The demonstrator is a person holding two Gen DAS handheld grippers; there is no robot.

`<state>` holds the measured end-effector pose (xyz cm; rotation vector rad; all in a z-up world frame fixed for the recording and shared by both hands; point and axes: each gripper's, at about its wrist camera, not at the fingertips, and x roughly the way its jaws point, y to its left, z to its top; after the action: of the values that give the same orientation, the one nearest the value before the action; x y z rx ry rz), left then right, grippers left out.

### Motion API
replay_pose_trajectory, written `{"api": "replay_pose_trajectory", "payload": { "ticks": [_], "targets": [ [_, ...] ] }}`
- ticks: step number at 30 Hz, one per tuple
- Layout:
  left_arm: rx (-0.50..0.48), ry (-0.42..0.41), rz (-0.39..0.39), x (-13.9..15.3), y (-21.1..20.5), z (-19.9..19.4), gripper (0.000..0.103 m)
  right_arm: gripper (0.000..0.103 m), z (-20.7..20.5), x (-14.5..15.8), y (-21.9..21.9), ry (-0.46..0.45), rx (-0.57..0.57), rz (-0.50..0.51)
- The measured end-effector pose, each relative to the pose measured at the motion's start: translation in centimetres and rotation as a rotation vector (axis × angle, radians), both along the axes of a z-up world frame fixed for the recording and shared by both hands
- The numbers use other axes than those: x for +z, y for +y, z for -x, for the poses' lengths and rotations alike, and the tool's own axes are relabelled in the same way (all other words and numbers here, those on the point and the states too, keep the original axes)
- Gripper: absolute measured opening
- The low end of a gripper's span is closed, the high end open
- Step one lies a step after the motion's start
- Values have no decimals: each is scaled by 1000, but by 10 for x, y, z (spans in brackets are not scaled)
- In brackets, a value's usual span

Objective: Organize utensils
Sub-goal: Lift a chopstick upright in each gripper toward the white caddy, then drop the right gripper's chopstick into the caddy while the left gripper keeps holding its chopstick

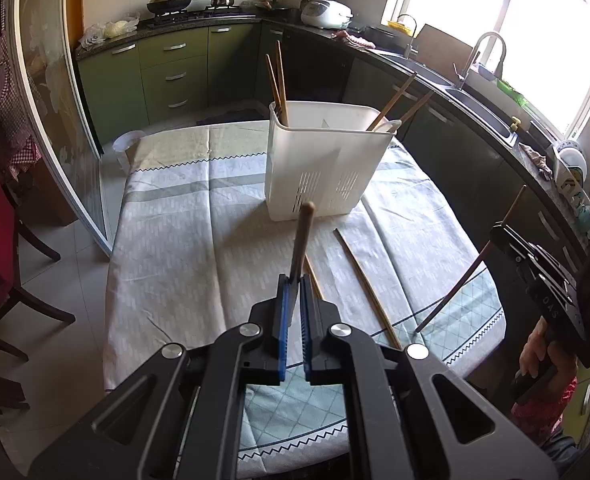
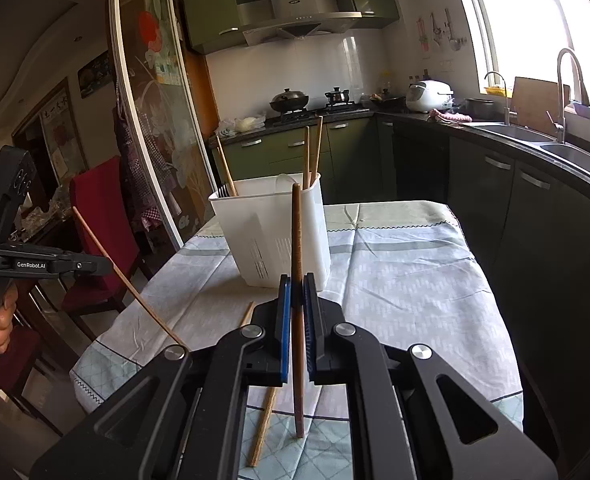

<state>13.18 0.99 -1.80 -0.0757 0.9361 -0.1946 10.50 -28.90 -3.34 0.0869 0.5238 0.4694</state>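
Observation:
A white slotted utensil basket (image 1: 319,160) stands on the table, also in the right wrist view (image 2: 271,232), with several chopsticks (image 1: 279,76) upright in it. My left gripper (image 1: 294,284) is shut on a light wooden chopstick (image 1: 303,240) and holds it above the table, pointing toward the basket. My right gripper (image 2: 297,284) is shut on a dark brown chopstick (image 2: 297,240), held nearly upright with its tip close to the cloth. Two loose chopsticks (image 1: 365,280) lie on the cloth between the grippers and the basket. One loose chopstick (image 2: 263,420) shows under my right gripper.
The table has a pale patterned cloth (image 1: 183,240). Dark green cabinets and a sink counter (image 2: 535,136) run along the right. A red chair (image 2: 103,216) and a glass sliding door (image 2: 151,120) stand to the left. A stove with pots (image 1: 171,2) is at the back.

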Motion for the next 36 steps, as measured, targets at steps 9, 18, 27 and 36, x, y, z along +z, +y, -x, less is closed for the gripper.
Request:
{"api": "replay_pose_trajectory", "payload": {
  "ticks": [9, 18, 27, 36],
  "targets": [
    [-2, -18, 2, 8, 1, 2, 5, 7, 2, 19, 8, -5, 72, -31],
    [-18, -77, 3, 44, 0, -5, 5, 7, -9, 62, 18, -44, 127, -65],
    [-39, -164, -1, 101, -9, -23, 5, 7, -34, 119, 34, -105, 169, -83],
    [-61, -159, 26, 117, -16, -49, 5, 7, -56, 146, 46, -151, 160, -100]
  ]
}}
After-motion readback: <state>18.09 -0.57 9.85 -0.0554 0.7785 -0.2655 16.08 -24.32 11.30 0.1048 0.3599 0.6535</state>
